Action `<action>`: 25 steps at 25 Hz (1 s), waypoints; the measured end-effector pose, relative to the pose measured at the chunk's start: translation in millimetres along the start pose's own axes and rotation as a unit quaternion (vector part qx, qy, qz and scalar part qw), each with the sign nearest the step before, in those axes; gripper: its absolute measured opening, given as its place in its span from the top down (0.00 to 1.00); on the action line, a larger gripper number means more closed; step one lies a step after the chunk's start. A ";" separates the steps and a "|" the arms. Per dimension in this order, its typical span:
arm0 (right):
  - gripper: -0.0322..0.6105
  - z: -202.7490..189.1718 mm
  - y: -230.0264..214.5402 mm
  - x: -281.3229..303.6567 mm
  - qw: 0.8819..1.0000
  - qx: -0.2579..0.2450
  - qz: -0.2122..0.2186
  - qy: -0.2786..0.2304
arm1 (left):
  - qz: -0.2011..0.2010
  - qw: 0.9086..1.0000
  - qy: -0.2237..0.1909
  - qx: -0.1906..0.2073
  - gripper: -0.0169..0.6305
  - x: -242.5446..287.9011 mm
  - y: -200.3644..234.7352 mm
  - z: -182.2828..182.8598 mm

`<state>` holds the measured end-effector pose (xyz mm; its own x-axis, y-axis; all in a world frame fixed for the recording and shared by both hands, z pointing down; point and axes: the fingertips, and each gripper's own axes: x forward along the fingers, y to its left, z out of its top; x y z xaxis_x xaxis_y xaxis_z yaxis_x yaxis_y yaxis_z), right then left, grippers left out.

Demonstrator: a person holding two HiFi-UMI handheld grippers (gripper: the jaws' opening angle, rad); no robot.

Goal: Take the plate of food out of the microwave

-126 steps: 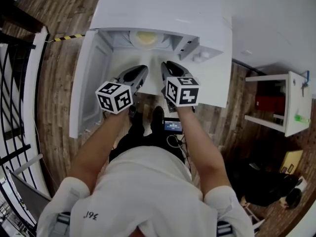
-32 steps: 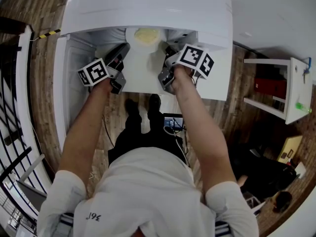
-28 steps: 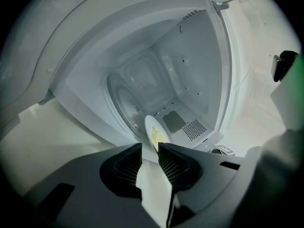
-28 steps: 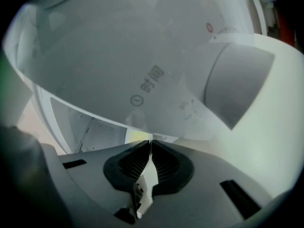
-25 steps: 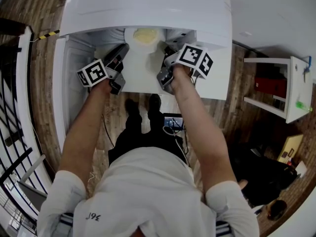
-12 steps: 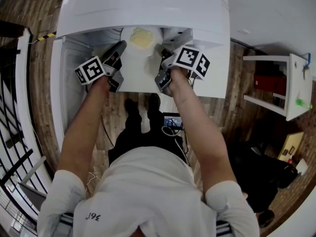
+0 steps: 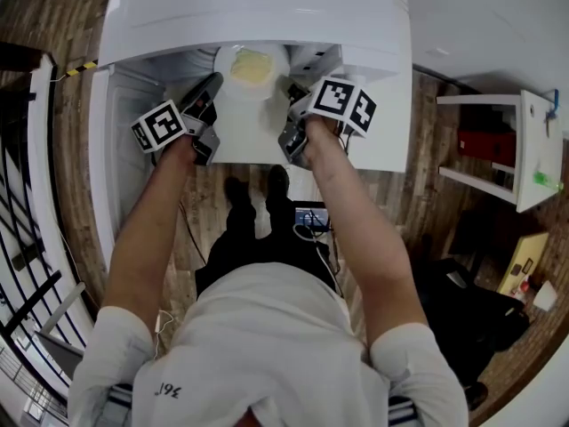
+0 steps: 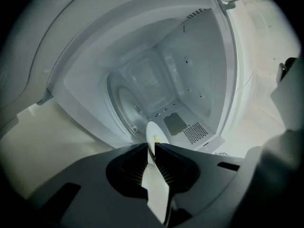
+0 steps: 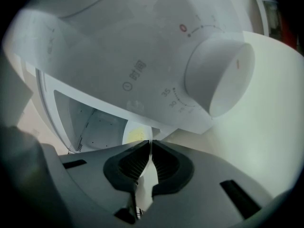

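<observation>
Plate of food (image 7: 252, 64) is judged partly drawn out, at the mouth of the microwave (image 7: 258, 7) in the upper centre of the head view. Nearest, the left gripper (image 7: 212, 85) and right gripper (image 7: 290, 91) each have jaws clamped on its thin rim, on opposite sides. Recommended: hold both hands level and matched, and draw straight out from the cavity (image 8: 156, 80), passing below the control knob (image 9: 218, 75).

The left gripper (image 8: 151, 147) has its two dark jaws pressed on the rim of a white plate (image 8: 152, 129), seen almost edge-on. A small yellowish spot on it is perhaps the food (image 8: 156, 138). Behind stands the open white microwave (image 8: 156, 75), with a round turntable (image 8: 124, 103) and vent holes (image 8: 194, 132) inside.
</observation>
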<state>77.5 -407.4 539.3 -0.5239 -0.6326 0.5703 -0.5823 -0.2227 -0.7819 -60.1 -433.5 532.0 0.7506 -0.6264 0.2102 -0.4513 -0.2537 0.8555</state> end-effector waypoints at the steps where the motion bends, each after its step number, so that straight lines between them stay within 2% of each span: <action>1: 0.92 -0.3 0.1 -0.8 1.000 0.000 0.001 0.001 | -0.001 1.000 0.001 0.000 0.90 -0.7 -0.8 -0.7; 10: 0.92 -6.5 3.0 -9.4 1.000 0.001 0.008 0.001 | 0.005 1.000 0.003 0.006 0.90 -12.7 -7.4 -3.7; 15: 0.91 -8.5 6.1 -16.6 1.000 -0.006 0.009 -0.004 | -0.011 1.000 0.000 -0.006 0.90 -16.0 -16.8 -6.8; 25: 0.92 -18.4 11.8 -41.5 1.000 -0.014 0.014 -0.018 | -0.006 1.000 0.006 -0.006 0.91 -31.2 -33.5 -19.3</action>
<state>80.9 -370.1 511.0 -0.5177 -0.6655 0.5377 -0.5846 -0.1836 -0.7903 -59.1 -391.3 505.9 0.7617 -0.6148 0.2047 -0.4363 -0.2531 0.8635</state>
